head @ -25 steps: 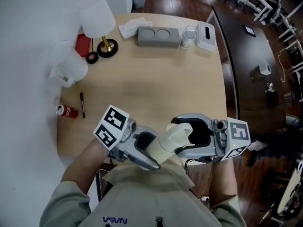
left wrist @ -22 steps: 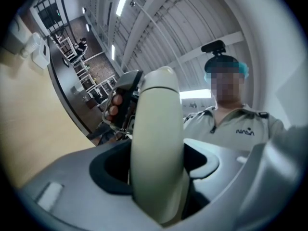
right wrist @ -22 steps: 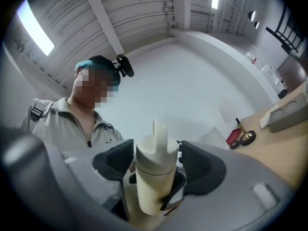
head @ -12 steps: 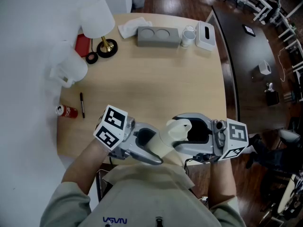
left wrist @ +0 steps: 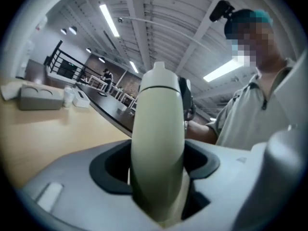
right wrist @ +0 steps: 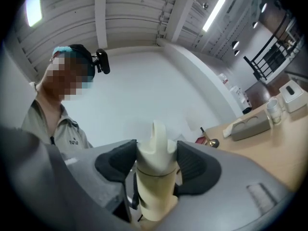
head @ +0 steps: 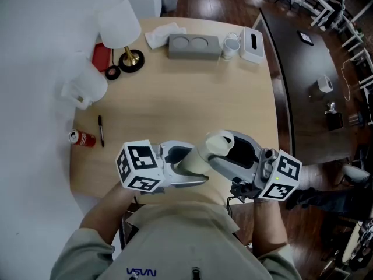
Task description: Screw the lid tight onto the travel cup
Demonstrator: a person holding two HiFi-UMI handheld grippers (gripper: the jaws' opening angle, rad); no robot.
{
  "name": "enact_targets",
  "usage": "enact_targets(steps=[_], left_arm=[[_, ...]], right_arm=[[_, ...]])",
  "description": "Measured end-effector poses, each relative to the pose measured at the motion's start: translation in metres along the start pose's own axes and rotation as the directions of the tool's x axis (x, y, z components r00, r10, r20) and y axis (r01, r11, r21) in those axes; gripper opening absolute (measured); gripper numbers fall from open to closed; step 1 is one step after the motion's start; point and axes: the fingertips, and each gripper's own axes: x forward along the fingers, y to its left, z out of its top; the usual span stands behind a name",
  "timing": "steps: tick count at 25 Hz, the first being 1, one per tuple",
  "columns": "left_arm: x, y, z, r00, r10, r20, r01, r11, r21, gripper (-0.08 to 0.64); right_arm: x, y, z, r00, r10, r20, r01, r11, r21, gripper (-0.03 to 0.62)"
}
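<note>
— Where is the travel cup [head: 193, 161] at this moment?
— It is in the air, over the near edge of the table [head: 192, 92], close in front of the person's chest. It lies almost level between the two tools, and its lid [head: 220, 143] points toward the right one.
— What does the left gripper [head: 185, 165] hold?
— The cream body of the cup. In the left gripper view the body fills the gap between the jaws, which stand quite wide and press on it from both sides.
— And the right gripper [head: 230, 155]?
— Its jaws have just been closing, and the lid is between them. In the right gripper view both dark pads touch the sides of the lid, with the spout standing up above them.
— Do the two tools touch each other?
— I cannot tell. They face each other along the cup, very near.
— What else is on the table?
— A red can [head: 82, 137] and a pen [head: 101, 129] lie near the left edge, well apart from the cup. A lamp [head: 122, 25] and a grey tray [head: 195, 44] with two round hollows stand at the far side.
</note>
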Motion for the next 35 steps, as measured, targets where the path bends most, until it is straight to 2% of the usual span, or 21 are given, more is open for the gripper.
enact_targets(steps=[3, 5, 8, 11, 12, 13, 15, 19, 21, 24, 25, 26, 28, 30, 32, 35], left_arm=[[-0.001, 0.017, 0.004, 0.985, 0.173, 0.001, -0.172, 0.983, 0.068, 0.318], [-0.002, 0.028, 0.007, 0.958, 0.288, 0.013, -0.287, 0.95, 0.12, 0.319], [-0.004, 0.04, 0.009, 0.897, 0.44, 0.026, -0.436, 0.877, 0.201, 0.318], [-0.006, 0.049, 0.008, 0.832, 0.554, 0.04, -0.545, 0.8, 0.253, 0.318], [-0.006, 0.051, 0.007, 0.82, 0.57, 0.045, -0.561, 0.787, 0.256, 0.318], [-0.006, 0.052, 0.005, 0.819, 0.572, 0.047, -0.564, 0.787, 0.25, 0.318], [-0.006, 0.052, 0.002, 0.834, 0.551, 0.041, -0.545, 0.808, 0.224, 0.318], [-0.007, 0.046, -0.003, 0.873, 0.487, 0.031, -0.484, 0.856, 0.181, 0.318], [-0.008, 0.039, -0.006, 0.91, 0.412, 0.041, -0.414, 0.901, 0.132, 0.318], [-0.009, 0.014, -0.006, 0.98, 0.188, 0.071, -0.191, 0.981, 0.036, 0.318], [-0.01, 0.004, -0.004, 0.992, 0.097, 0.082, -0.098, 0.995, 0.012, 0.318], [-0.011, -0.007, -0.002, 0.996, 0.006, 0.09, -0.005, 1.0, -0.007, 0.318], [-0.014, -0.028, 0.004, 0.982, -0.157, 0.105, 0.162, 0.986, -0.035, 0.318], [-0.018, -0.044, 0.01, 0.95, -0.283, 0.131, 0.292, 0.955, -0.057, 0.318], [-0.022, -0.056, 0.016, 0.916, -0.369, 0.156, 0.383, 0.921, -0.068, 0.318], [-0.026, -0.067, 0.019, 0.879, -0.45, 0.159, 0.465, 0.883, -0.07, 0.318]], right_arm=[[0.001, -0.009, 0.003, 0.995, -0.101, 0.02, 0.102, 0.995, -0.017, 0.262], [0.002, -0.015, 0.005, 0.985, -0.169, 0.039, 0.17, 0.985, -0.026, 0.262], [0.003, -0.02, 0.004, 0.963, -0.262, 0.064, 0.265, 0.964, -0.037, 0.262], [0.003, -0.024, 0.002, 0.939, -0.334, 0.085, 0.338, 0.94, -0.036, 0.262], [0.004, -0.025, 0.0, 0.933, -0.349, 0.088, 0.353, 0.935, -0.038, 0.262], [0.005, -0.025, -0.002, 0.93, -0.358, 0.088, 0.362, 0.931, -0.041, 0.262], [0.007, -0.025, -0.004, 0.928, -0.363, 0.081, 0.367, 0.929, -0.046, 0.262], [0.01, -0.021, -0.007, 0.942, -0.331, 0.059, 0.334, 0.941, -0.057, 0.264], [0.011, -0.014, -0.007, 0.959, -0.281, 0.046, 0.284, 0.956, -0.073, 0.267], [0.008, 0.0, -0.002, 0.985, -0.169, 0.033, 0.172, 0.982, -0.084, 0.298], [0.006, 0.006, 0.0, 0.992, -0.122, 0.031, 0.124, 0.989, -0.082, 0.304], [0.004, 0.012, 0.002, 0.997, -0.066, 0.028, 0.068, 0.995, -0.076, 0.311], [-0.001, 0.025, 0.006, 0.998, 0.056, 0.025, -0.054, 0.997, -0.052, 0.313], [-0.004, 0.038, 0.007, 0.987, 0.161, 0.018, -0.161, 0.987, -0.032, 0.313], [-0.006, 0.05, 0.008, 0.971, 0.24, 0.01, -0.24, 0.971, -0.017, 0.313], [-0.007, 0.061, 0.009, 0.95, 0.311, 0.006, -0.311, 0.95, 0.0, 0.312]])
